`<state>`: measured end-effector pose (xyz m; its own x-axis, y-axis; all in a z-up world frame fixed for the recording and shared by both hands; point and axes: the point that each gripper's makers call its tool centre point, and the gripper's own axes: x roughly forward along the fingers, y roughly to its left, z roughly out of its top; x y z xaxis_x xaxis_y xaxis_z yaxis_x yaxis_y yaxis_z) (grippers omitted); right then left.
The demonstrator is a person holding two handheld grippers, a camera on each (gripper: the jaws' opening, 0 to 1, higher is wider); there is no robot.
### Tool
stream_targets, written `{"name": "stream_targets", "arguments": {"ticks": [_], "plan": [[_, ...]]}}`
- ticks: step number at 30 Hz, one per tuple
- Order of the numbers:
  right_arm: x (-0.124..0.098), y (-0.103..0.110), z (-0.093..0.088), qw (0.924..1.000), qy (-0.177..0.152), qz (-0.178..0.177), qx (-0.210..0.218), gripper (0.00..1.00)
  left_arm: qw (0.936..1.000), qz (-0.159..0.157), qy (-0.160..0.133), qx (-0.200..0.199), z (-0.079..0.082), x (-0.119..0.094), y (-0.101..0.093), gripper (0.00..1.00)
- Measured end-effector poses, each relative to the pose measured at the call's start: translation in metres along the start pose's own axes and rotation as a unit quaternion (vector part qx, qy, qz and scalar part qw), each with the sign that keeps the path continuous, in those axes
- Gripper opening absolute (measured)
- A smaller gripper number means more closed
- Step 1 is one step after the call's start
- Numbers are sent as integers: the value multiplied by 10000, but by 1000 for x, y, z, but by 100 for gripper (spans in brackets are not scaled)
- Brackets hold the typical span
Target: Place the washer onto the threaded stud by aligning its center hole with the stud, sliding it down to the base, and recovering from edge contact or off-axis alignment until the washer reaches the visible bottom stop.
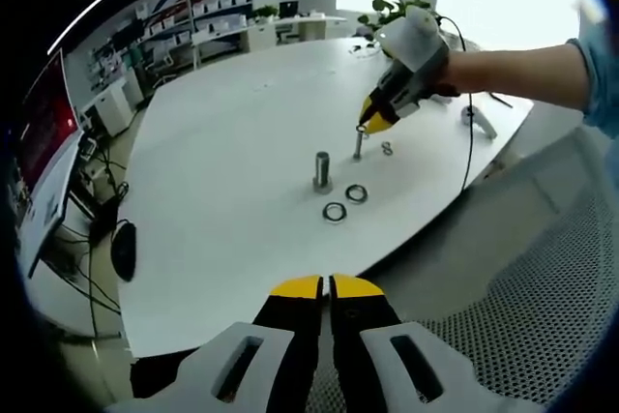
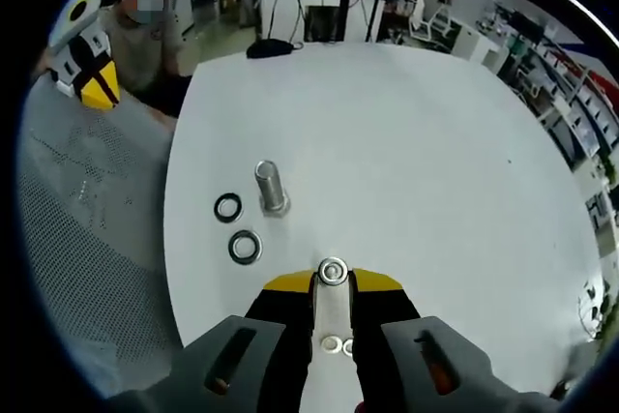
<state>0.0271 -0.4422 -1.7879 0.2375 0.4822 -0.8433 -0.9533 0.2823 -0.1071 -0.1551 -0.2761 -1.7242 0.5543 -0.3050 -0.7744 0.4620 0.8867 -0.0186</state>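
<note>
Altogether, two studs are counted on the white table (image 1: 222, 171): a thick metal cylinder (image 1: 322, 171) standing upright, and a thinner threaded stud (image 1: 358, 145) just beyond it. Two ring-shaped washers (image 1: 345, 202) are seen lying flat close to the cylinder, one dark and one lighter, and a small pair of metal bits (image 1: 387, 148) lies beside the thin stud.

From the left gripper view, the right gripper (image 1: 372, 121) is seen from outside, held in a person's hand (image 1: 462, 73) and tipped down over the thin stud, with the washer (image 1: 363, 129) carried at its yellow tips directly over the stud's top. The left gripper (image 1: 325, 286) is seen low at the table's near edge, its jaws brought together with nothing between them.

From the right gripper view, the washer (image 2: 333, 271) is seen clamped flat between the jaws of the right gripper (image 2: 333, 280); whether it has touched the stud cannot be told. Two further small rings (image 2: 337, 344) are seen lower between the jaws.
</note>
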Motion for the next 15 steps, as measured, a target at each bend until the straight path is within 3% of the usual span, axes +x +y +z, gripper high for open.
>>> {"name": "stream_targets", "arguments": {"ticks": [15], "plan": [[4,-1,-3,10000,31,26,52,15,10000,-8,4,7,0,0,0,0]]}}
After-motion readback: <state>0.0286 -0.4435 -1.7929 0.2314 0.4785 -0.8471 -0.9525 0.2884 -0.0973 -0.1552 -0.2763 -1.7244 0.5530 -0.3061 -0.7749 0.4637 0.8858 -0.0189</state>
